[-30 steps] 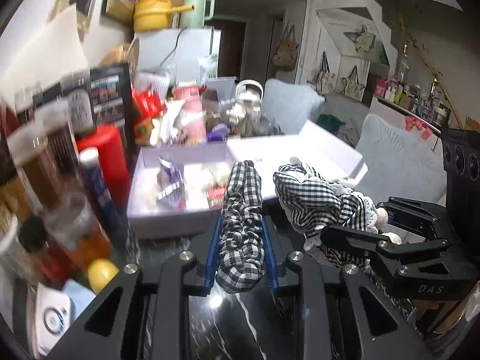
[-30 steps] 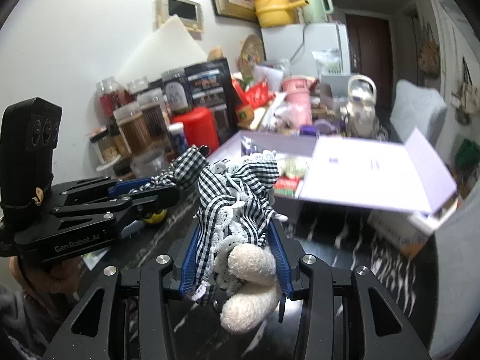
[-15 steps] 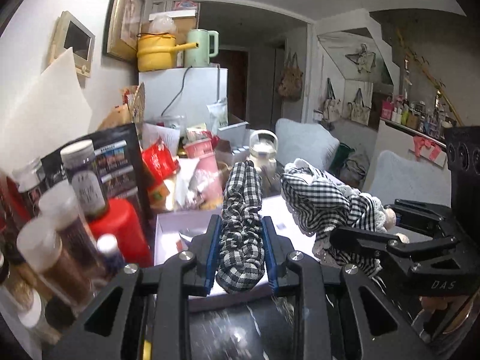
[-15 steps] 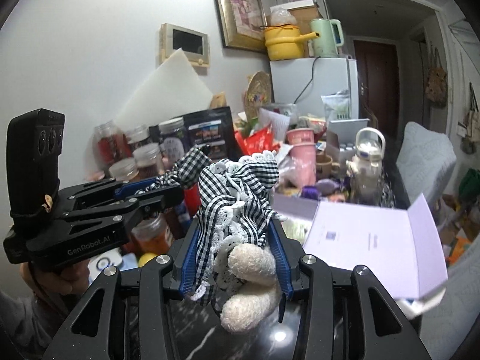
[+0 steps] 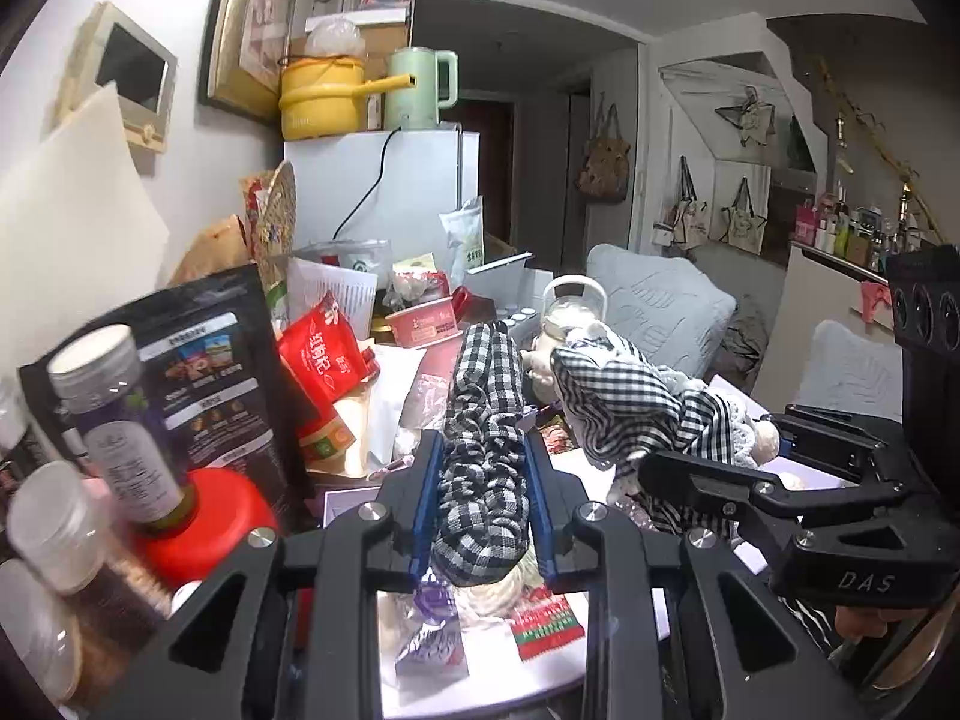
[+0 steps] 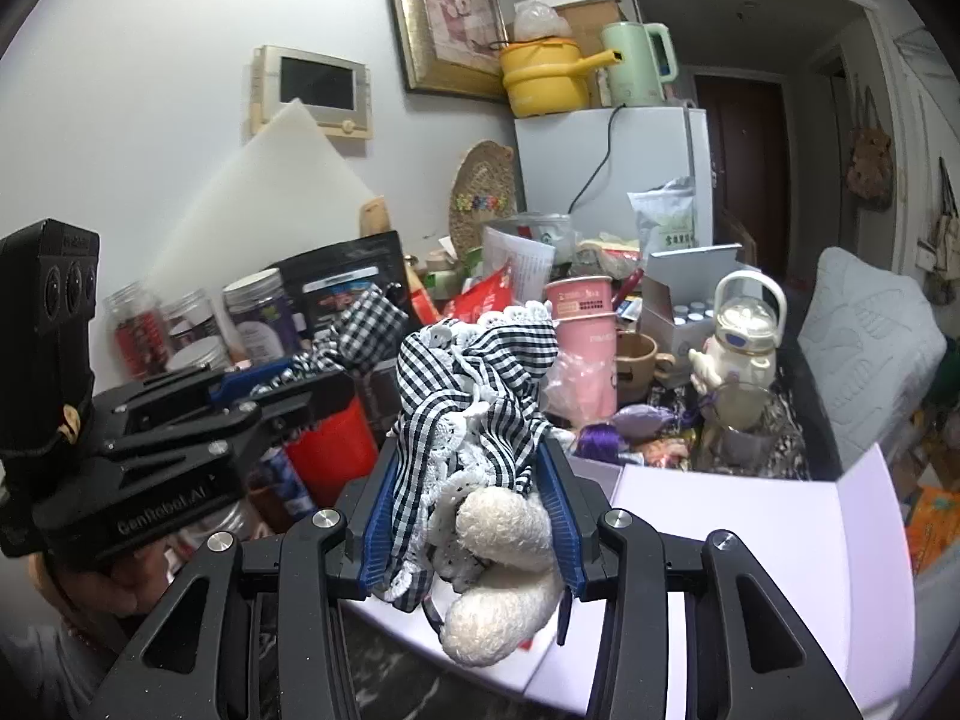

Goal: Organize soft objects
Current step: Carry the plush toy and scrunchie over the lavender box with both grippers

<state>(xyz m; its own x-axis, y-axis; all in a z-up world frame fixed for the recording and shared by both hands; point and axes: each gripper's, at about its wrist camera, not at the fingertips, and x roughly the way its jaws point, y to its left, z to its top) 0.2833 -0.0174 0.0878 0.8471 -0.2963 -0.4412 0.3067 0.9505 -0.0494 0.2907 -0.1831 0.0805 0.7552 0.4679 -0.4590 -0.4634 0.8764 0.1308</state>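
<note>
- both of your hand-held grippers have lifted and tipped back in the last second: the lavender box [image 5: 612, 480], which sat out in front, now lies low and close under the fingers, and the fridge and wall fill the upper view.
- your left hand-held gripper [image 5: 480, 480] is clamped on a black-and-white checked scrunchie [image 5: 483, 450], its long axis running straight out along the fingers and standing up past the tips.
- your right hand-held gripper [image 6: 471, 504] is closed on a gingham-and-lace bundle with white plush parts [image 6: 474, 450]; the plush end hangs down behind the fingers, over the box's open lid [image 6: 750, 534].
- the two loads ride side by side, the right one just to the right of the left and near it; whether the fabrics touch cannot be told.
- the box lies below and slightly ahead of both tools, and the left one looks nearer its open compartment, where packets [image 5: 540, 618] already lie on this crowded surface.
- judged from here, the coming move is a straight lowering, scrunchie first.
</note>
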